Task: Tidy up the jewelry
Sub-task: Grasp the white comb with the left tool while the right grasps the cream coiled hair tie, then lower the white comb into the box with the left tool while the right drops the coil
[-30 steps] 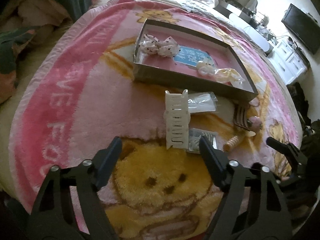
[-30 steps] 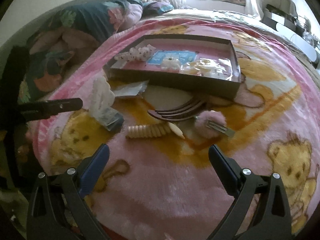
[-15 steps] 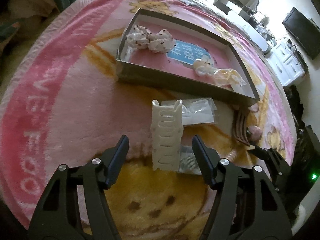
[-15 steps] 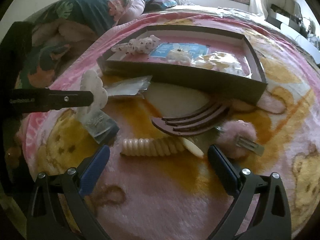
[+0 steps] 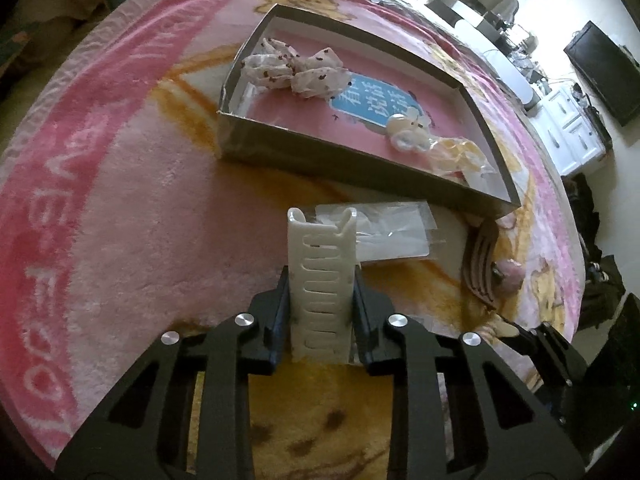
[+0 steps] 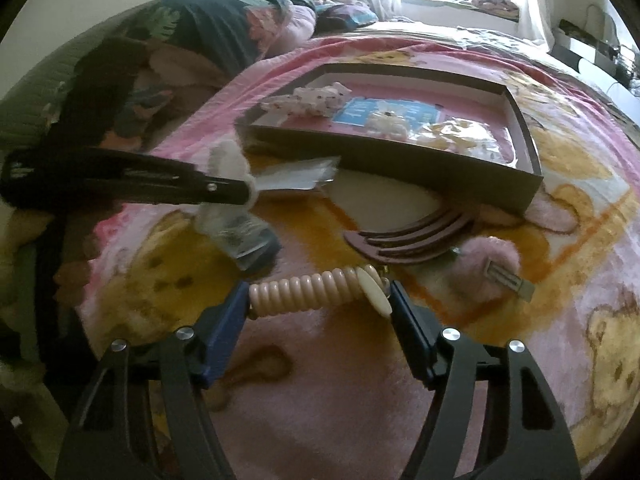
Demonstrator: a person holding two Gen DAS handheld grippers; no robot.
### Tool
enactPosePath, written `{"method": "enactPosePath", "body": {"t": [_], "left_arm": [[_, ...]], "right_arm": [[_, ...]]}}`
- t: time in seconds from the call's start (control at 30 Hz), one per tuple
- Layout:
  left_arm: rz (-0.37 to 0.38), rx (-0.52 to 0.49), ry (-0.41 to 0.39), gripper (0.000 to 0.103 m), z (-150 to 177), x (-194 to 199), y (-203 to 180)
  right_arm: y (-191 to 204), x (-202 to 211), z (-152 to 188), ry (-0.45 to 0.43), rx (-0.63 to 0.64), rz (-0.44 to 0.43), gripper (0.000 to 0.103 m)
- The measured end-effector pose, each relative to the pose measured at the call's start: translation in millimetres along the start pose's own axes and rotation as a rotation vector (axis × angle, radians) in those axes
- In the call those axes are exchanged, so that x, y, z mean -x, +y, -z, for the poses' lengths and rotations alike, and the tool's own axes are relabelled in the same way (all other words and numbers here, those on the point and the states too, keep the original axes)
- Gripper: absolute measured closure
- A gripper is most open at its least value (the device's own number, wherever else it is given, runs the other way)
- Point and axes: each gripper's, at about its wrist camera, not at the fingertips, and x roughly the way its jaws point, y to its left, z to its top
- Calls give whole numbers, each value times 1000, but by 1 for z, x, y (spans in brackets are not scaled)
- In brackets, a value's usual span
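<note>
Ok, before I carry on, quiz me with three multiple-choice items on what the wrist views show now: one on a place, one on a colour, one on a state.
1. Where does the clear plastic packet lie?
A. inside the tray
B. on the blanket, in front of the tray's near wall
C. under the pink pompom clip

2. What colour is the claw clip between the left gripper's fingers?
A. cream white
B. black
C. blue

3. How does the right gripper stand to the ribbed spiral hair tie?
A. far above it
B. one finger at each end of it
C. shut and empty beside it

Answers: 1 B, the packet lies on the blanket just outside the tray. 2 A, the toothed clip is pale cream against black fingers. 3 B, the jaws have just been closing, and the tie spans the gap between them.
</note>
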Motion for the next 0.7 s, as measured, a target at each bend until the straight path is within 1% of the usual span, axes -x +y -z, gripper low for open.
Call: {"method": "enactPosePath", "body": {"t": [0.17,0.33,0.5,0.7], "left_arm": [[0,6,-28,83,2,14,5],[-14,14,-76,83,1,36,14],[-25,36,-123,83,-3,56,23],[-23,46,-179,83,-15,75,27]], "right_arm": [[8,17,0,-19,-8,-42,34],[13,30,-9,-49,-9,-62,34],[13,39,-21,-77,-6,-51,34],[3,46,-38,-107,-19,-16,34]]}}
